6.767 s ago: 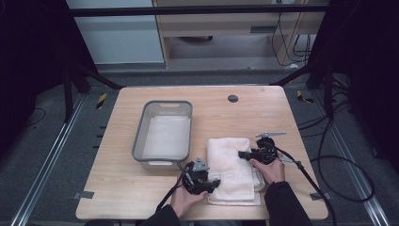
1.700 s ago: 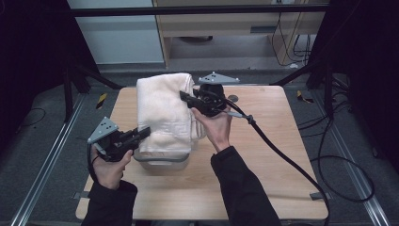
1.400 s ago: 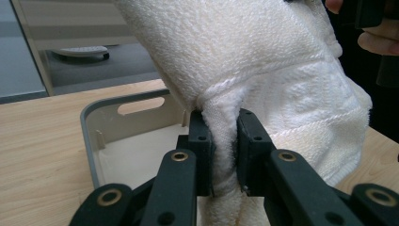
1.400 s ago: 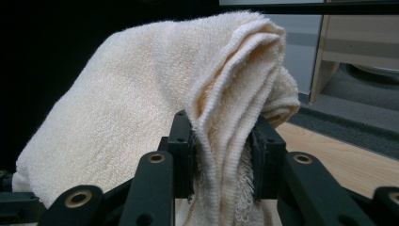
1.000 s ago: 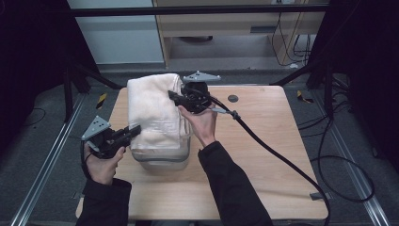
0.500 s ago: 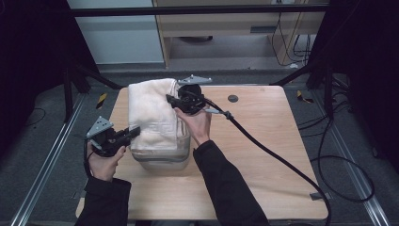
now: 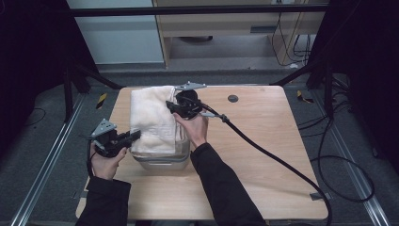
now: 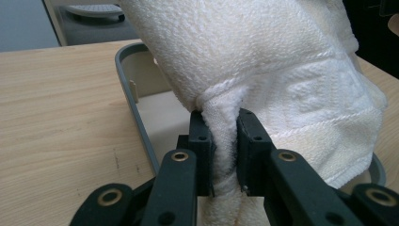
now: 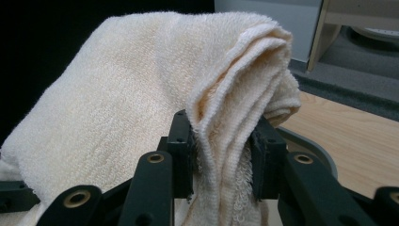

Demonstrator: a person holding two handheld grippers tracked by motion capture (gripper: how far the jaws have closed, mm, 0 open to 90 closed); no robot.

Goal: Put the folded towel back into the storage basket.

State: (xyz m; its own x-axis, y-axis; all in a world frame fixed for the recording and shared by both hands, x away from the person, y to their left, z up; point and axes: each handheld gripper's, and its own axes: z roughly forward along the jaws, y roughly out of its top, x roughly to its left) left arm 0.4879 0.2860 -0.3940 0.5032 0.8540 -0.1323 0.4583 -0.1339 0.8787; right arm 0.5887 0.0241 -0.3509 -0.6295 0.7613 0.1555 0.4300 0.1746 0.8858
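A folded cream towel [image 7: 153, 117] hangs over the grey tray [image 7: 164, 162] at the table's left, held up by both grippers. My left gripper [image 7: 136, 135] is shut on the towel's near left edge, and in the left gripper view the towel [image 8: 282, 80] is pinched between the black jaws [image 8: 224, 153] above the tray's rim [image 8: 141, 132]. My right gripper [image 7: 170, 106] is shut on the far right edge, held higher. In the right gripper view thick folds of the towel [image 9: 141, 89] are bunched between the jaws [image 9: 226, 155].
The wooden table [image 7: 263, 141] has bare room to the right of the tray. A dark round hole [image 7: 232, 98] lies near the far edge. The right gripper's black cable [image 7: 277, 160] trails across the table to its front right. Metal rails [image 7: 44, 169] flank the table.
Both grippers have carried the towel from the table's front up over the tray. Over the last second it has come down toward the tray, and the right gripper has moved left.
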